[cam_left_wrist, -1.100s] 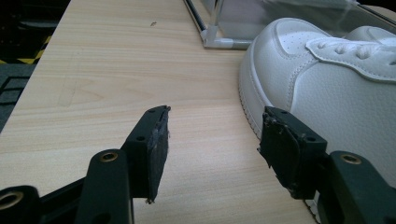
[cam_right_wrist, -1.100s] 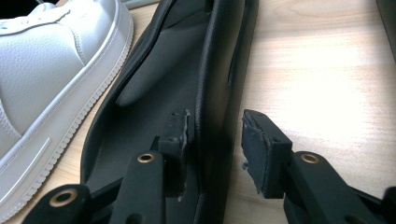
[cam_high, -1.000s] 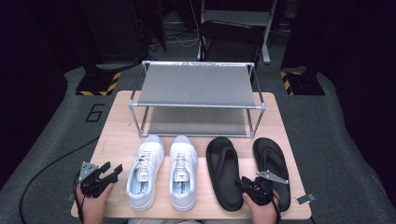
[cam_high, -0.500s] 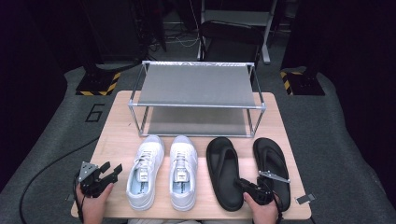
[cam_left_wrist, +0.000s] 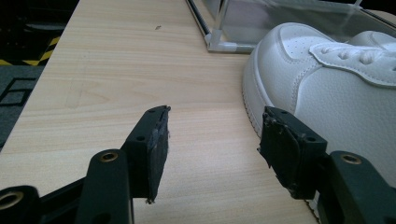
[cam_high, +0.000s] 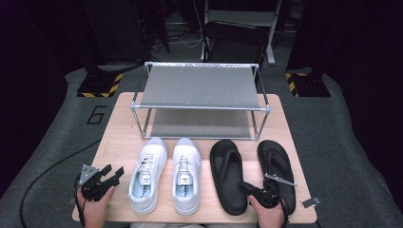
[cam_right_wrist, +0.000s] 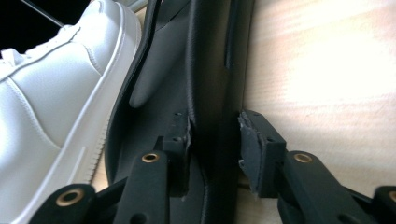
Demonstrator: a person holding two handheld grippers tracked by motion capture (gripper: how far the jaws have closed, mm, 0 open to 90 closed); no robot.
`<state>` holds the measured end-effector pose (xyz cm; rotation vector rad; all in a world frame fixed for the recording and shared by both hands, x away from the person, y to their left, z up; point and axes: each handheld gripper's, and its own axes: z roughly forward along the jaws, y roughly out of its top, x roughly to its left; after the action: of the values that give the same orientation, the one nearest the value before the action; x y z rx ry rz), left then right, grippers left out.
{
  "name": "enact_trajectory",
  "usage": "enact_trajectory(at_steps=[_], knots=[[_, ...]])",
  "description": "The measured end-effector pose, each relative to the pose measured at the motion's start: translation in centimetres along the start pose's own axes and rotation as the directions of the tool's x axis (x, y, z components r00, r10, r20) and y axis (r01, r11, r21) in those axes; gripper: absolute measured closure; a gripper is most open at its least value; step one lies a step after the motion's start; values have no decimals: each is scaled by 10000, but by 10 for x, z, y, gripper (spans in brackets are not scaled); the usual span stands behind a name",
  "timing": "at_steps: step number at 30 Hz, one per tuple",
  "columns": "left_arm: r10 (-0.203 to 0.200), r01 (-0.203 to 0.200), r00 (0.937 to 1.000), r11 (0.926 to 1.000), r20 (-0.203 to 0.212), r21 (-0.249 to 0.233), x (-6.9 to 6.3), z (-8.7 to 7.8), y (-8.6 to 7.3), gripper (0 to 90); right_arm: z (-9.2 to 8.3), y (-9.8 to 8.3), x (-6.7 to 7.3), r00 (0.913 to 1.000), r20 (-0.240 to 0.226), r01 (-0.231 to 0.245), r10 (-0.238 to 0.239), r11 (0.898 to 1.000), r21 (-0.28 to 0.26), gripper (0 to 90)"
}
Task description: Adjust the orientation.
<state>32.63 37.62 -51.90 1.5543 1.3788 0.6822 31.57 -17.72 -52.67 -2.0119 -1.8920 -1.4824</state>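
Since the earlier high views the right gripper (cam_high: 251, 188) has swung its nose leftward off the right sandal (cam_high: 277, 172) onto the heel end of the left black sandal (cam_high: 228, 173), and its jaws have just been closing. The left gripper (cam_high: 114, 175) has not shifted.

Right gripper view: the jaws straddle the raised outer rim of that left black sandal (cam_right_wrist: 205, 93) — one pad inside the footbed against the wall, the other outside with a sliver of gap showing. About half shut, not yet clamped as far as I can tell.

Left gripper (cam_left_wrist: 212, 144): jaws wide apart, nothing between them, hovering over bare table (cam_left_wrist: 116, 70) just beside the toe of the left white sneaker (cam_left_wrist: 327, 88).

Layout: both sandals lie flat at the table's right front, both sneakers (cam_high: 166, 173) to their left, and the two-tier shoe rack (cam_high: 202, 85) stands behind all four with both shelves free.

To do the step well, in my judgement:
- Finish closing squarely on the rim wall; the foam looks soft, so seat the pads deep — a tip grip may peel off.
- Lift straight up before moving toward the rack, to clear the neighbouring sneaker and the other sandal.
- Expect the toe end to droop; keep the lift slow.
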Motion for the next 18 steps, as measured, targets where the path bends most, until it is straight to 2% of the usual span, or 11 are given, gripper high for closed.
enact_trajectory(at_steps=[5,8,18], knots=[[-11,11,10000,10000,45,33,0,-1,0,419,0,0,-1,10000,76,43,-43,10000,21,657],[-19,18,10000,10000,30,39,0,-1,0,419,-1,0,0,9999,58,-163,163,9998,82,661],[-36,36,10000,10000,11,-3,0,-1,0,419,-2,-1,2,9997,-13,-252,252,9996,-149,670]])
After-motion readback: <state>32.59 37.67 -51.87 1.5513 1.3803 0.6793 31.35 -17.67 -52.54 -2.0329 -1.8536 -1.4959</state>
